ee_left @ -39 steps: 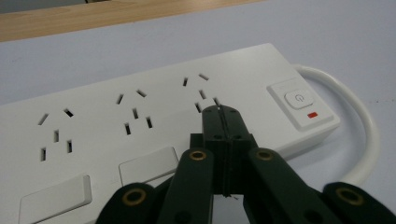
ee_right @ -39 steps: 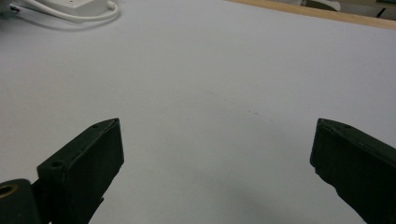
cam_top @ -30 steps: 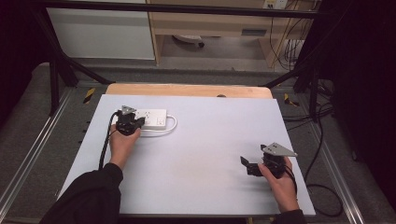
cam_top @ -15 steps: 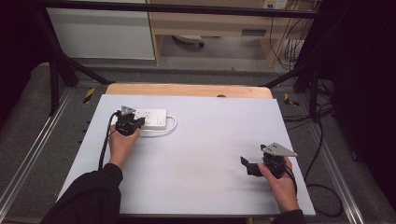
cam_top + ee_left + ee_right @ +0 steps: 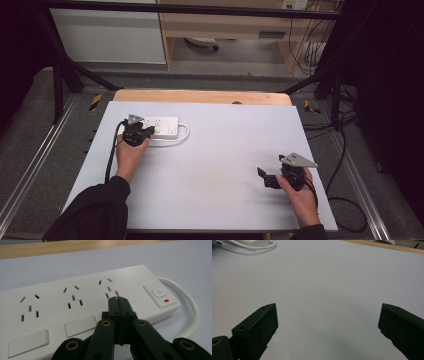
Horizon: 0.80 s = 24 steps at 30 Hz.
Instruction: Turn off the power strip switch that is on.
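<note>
One power strip [image 5: 161,127], two grippers: left [image 5: 142,131], right [image 5: 266,177].

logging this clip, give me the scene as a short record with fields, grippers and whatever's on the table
surface: pale table top
object: white power strip, three socket groups, switch at one end, white cord looping from that end
left gripper: jaws shut, empty, tips over the strip near the socket nearest the switch
right gripper: jaws wide apart, empty, low over bare table
gap: right gripper far from the strip
</note>
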Tool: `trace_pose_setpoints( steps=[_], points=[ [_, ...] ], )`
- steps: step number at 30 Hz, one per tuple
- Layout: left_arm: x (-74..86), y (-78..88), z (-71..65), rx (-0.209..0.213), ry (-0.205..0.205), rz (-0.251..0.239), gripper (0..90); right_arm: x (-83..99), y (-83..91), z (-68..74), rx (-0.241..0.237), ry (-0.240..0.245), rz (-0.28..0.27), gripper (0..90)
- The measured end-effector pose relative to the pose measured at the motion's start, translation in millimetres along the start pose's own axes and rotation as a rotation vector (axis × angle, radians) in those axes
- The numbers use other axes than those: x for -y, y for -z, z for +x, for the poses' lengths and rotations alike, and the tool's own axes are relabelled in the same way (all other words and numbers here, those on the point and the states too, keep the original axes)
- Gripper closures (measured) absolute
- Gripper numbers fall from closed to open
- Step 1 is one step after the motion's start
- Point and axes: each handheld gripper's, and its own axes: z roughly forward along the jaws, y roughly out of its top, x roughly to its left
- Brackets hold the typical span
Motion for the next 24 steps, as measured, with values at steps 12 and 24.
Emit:
trace_pose_setpoints(
  steps=[12, 24],
  points=[
    [-16.1, 1.6, -13.6, 0.027, -0.019, -0.031, 90.0, -0.5, 1.2, 0.3, -0.003, 0.002, -0.005, 3.2],
    [-23.2, 5.5, -17.5, 0.059, -0.012, -0.072, 89.9, -0.7, 0.8, 0.0, -0.006, 0.001, -0.008, 3.2]
  ],
)
